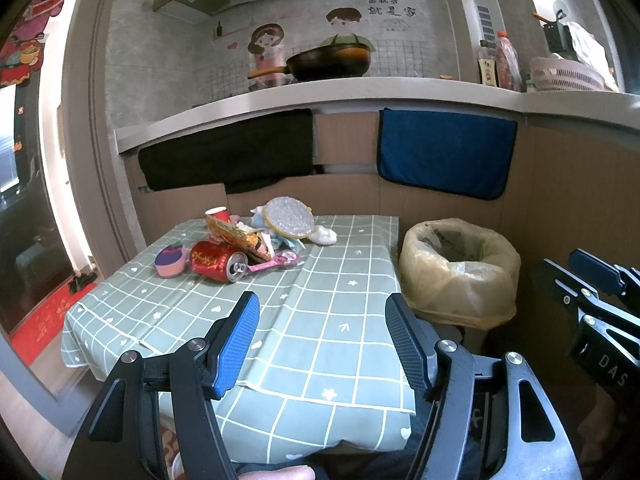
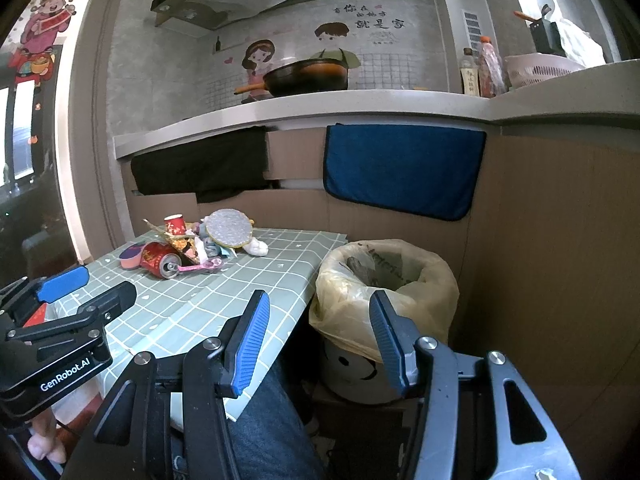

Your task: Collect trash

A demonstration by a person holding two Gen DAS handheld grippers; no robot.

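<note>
My left hand-held gripper [image 1: 322, 336] is spread wide and holds nothing. My right hand-held gripper [image 2: 316, 338] is spread and holds nothing too. All the trash [image 1: 248, 240] is in a pile at the far left of the tabletop [image 1: 328, 320]: a red can [image 1: 218, 261], a paper cup [image 1: 217, 214], wrappers. The bin [image 1: 460, 268] stands on the right, beside the tabletop. I think I have hardly started.

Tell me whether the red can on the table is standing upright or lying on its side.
Lying on its side. The red can rests lengthwise on the checked tablecloth, its silver pull-tab top facing sideways toward the camera.
</note>
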